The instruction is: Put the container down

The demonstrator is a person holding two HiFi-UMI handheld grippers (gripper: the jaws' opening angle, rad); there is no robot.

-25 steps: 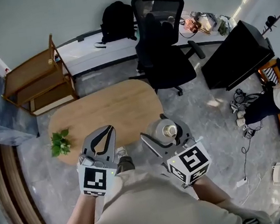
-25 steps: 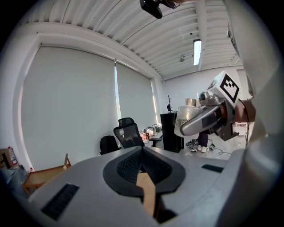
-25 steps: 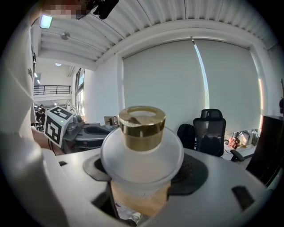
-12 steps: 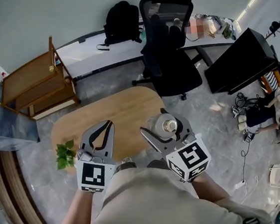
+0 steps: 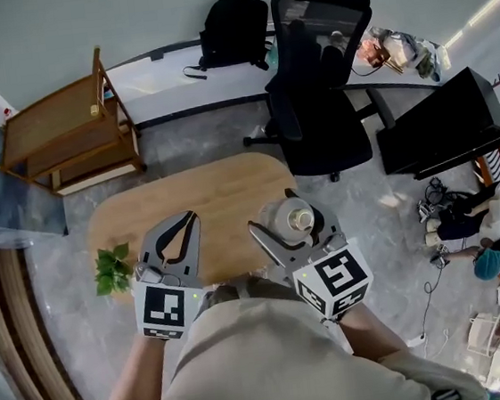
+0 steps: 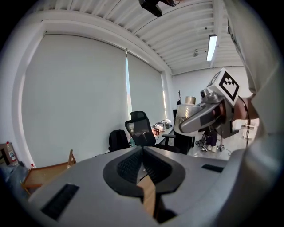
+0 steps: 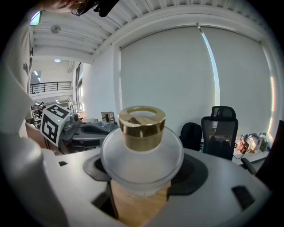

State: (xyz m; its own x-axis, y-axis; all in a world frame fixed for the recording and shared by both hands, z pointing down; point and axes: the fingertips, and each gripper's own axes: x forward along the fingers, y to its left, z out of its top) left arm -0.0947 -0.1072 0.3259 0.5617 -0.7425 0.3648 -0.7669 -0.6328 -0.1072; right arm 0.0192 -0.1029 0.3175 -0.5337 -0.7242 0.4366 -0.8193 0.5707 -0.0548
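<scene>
Clasping a frosted container [image 5: 295, 220] with a gold cap between its fingers [image 5: 269, 247], the right gripper [image 5: 285, 220] holds it above the near right edge of the oval wooden worktop [image 5: 204, 191], while the left gripper [image 5: 186, 222] beside it is clenched on nothing.

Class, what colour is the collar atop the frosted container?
Gold: the metal collar on the round frosted container, clearest in right gripper view.

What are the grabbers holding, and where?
The right gripper clamps the container by its round frosted body, below the gold collar. The left gripper holds nothing.
</scene>
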